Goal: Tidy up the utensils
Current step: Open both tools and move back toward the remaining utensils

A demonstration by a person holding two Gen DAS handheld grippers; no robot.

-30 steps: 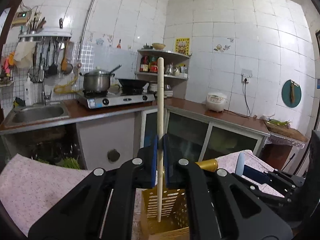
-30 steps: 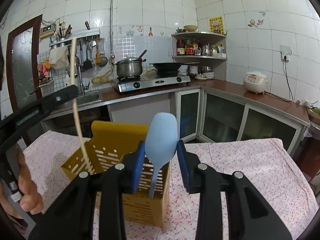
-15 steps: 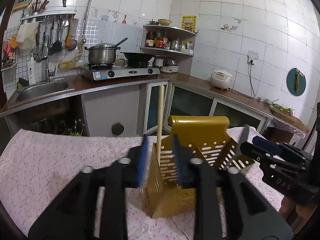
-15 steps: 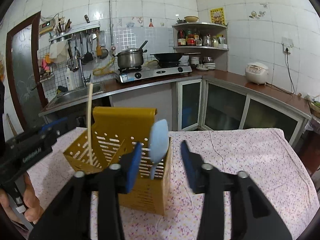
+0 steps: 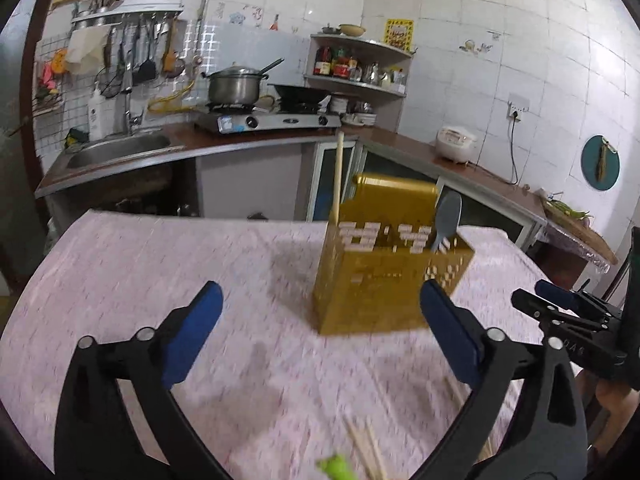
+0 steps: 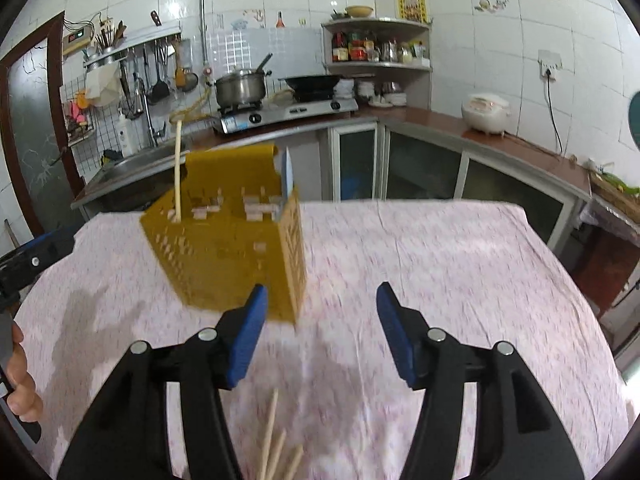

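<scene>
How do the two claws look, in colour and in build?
Both look the same. The left claw and the right claw each have two black plastic fingers with round silver rivets and blue pads on the inner faces. White lettering marks the right claw's body in the left view. No cables or sleeves are visible.

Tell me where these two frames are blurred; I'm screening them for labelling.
Left wrist view: tablecloth and yellow utensil holder smeared by motion, the gripper sharp, far kitchen fairly crisp. Right wrist view: holder and chopsticks blurred, gripper sharp; fisheye bending curves the counter edges in both.
</scene>
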